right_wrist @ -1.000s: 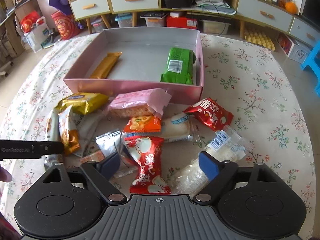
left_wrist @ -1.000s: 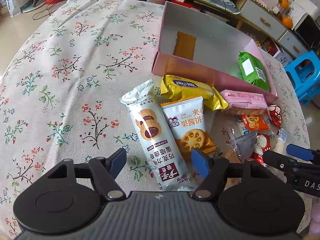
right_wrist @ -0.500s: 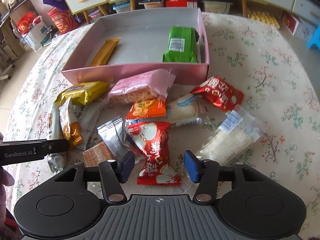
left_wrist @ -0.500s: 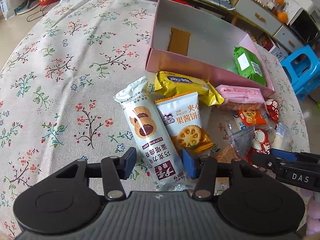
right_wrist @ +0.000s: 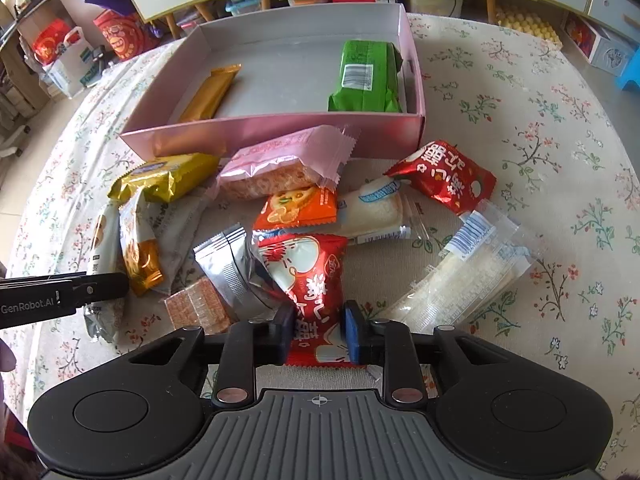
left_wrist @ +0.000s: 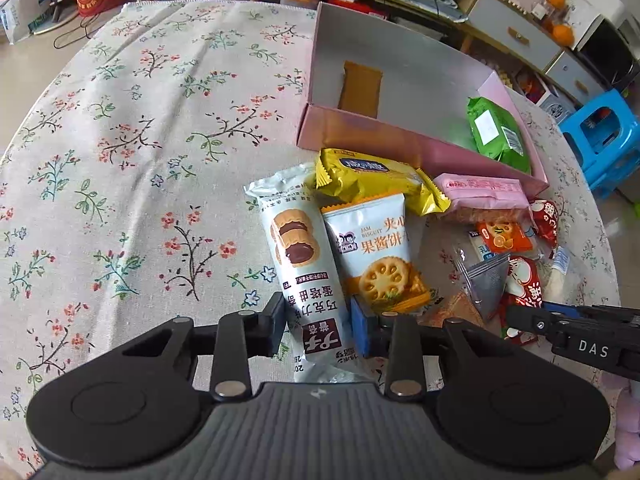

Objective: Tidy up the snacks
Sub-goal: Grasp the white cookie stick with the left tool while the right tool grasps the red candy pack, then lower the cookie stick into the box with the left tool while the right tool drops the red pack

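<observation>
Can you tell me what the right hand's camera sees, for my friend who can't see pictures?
The right gripper pinches a red snack packet lying among other snacks on a flowery tablecloth. Behind the pile, a pink box holds a green packet and a golden bar.

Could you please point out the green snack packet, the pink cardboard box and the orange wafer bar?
green snack packet (right_wrist: 366, 76), right wrist view, top face.
pink cardboard box (right_wrist: 248, 132), right wrist view, front wall.
orange wafer bar (right_wrist: 210, 94), right wrist view, middle.

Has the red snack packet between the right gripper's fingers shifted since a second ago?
No. The red snack packet lies beside the silver packet as before; the right gripper has just closed on it.
</observation>
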`<state>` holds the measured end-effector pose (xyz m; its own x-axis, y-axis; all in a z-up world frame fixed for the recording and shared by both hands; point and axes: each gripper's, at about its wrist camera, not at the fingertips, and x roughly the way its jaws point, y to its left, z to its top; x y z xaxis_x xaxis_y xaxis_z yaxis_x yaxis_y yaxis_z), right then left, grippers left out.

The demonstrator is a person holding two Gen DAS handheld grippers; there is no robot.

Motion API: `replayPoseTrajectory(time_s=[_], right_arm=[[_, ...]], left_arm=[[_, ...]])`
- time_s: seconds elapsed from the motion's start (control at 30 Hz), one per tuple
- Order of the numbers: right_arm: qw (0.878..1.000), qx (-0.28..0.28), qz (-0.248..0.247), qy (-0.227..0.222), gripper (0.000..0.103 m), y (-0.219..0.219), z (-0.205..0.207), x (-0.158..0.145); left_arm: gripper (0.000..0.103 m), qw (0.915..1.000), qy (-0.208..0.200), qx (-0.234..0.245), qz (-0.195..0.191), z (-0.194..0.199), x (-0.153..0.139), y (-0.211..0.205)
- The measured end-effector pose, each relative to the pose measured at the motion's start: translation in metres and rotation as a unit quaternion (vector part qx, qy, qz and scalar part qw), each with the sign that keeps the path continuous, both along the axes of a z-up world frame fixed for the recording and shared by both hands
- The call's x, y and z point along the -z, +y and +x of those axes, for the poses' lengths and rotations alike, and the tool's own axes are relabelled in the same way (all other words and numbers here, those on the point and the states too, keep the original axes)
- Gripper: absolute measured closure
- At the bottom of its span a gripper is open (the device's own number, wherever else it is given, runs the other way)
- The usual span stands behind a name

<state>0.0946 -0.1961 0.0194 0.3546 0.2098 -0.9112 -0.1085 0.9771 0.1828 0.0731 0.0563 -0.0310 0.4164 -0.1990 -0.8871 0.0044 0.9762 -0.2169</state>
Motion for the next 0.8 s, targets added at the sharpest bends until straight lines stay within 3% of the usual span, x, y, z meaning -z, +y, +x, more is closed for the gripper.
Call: replayPoseTrajectory(time_s=[0.8], right_arm=[[0.998, 0.029, 0.042, -0.023, 0.079, -0.015, 0.001, -0.028]], left_arm=[[0.077, 0.9986, -0.050, -0.016, -0.003, -0.008, -0.025, 0.018]])
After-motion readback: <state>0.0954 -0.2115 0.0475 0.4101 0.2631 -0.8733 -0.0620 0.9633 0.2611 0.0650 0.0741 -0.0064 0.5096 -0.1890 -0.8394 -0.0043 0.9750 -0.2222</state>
